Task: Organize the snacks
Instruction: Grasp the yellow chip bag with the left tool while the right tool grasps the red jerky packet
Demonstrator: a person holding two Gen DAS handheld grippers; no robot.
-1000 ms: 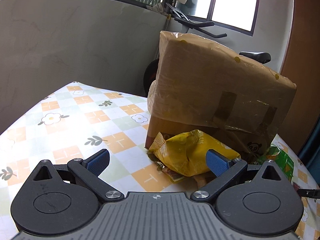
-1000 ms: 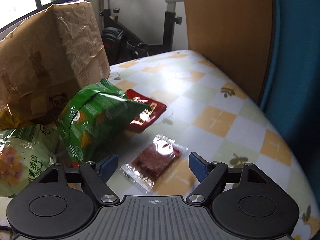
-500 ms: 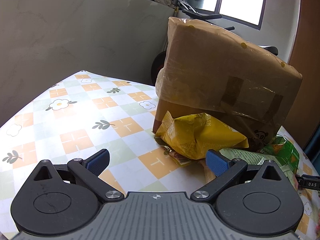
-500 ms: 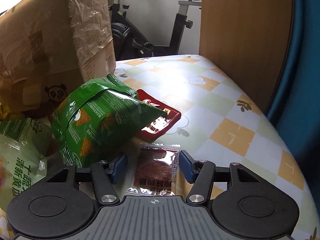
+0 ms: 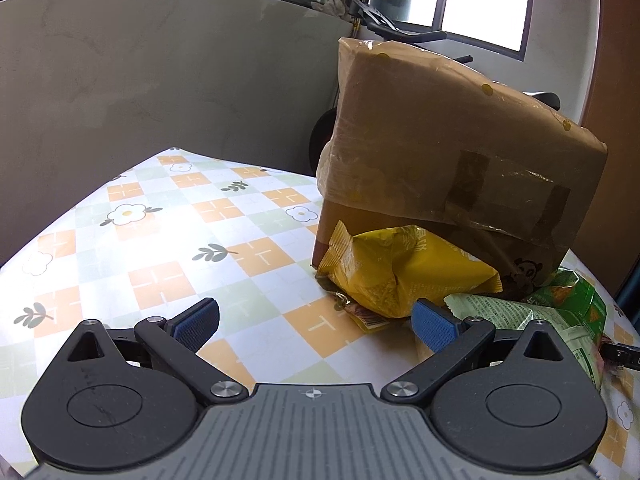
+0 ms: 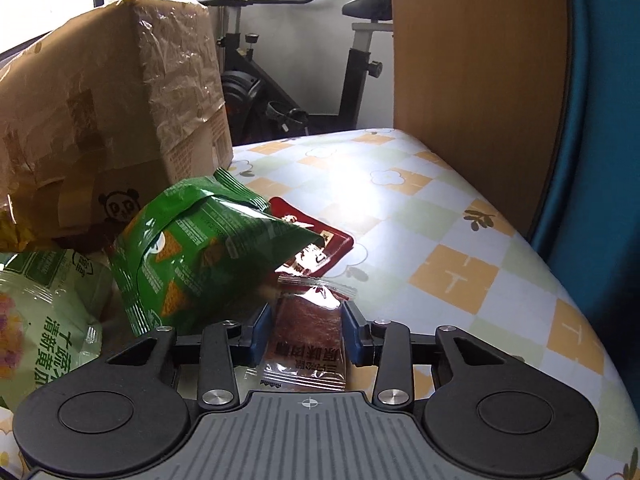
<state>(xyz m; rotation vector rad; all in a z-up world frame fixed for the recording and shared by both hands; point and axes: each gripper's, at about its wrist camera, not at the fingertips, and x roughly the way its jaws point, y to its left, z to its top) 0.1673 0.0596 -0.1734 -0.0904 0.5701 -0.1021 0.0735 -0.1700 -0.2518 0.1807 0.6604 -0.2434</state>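
Table (image 5: 160,280) with a checked, flowered cloth, lit from windows behind; a big cardboard box (image 5: 460,152) wrapped in brown tape stands at its far side, one flap hanging forward; an exercise bike (image 6: 352,60) beyond the table edge.

Snacks heaped at the foot of the box: yellow bag (image 5: 404,276) against its base; pale green bag (image 6: 44,320) at left of the right-wrist view; dark green chip bag (image 6: 200,252) puffed up in the middle, partly overlying a flat red packet (image 6: 316,240).

Smallest item: a clear sachet of dried meat (image 6: 306,336), lying on the cloth just beside the chip bag, right in front of the right gripper (image 6: 306,332); jaws closing, sachet between them, blue pads at its two edges, seemingly touching the wrapper; firm clench not yet certain.

Left gripper (image 5: 316,320) spread wide, nothing between its pads, hovering near the yellow bag.

Step in hand, as I judge it: picking up the sachet.

Next move calls for finishing the squeeze without crumpling the thin wrapper; then a lift clear of the chip bag's corner; the box is the likely place to put it.
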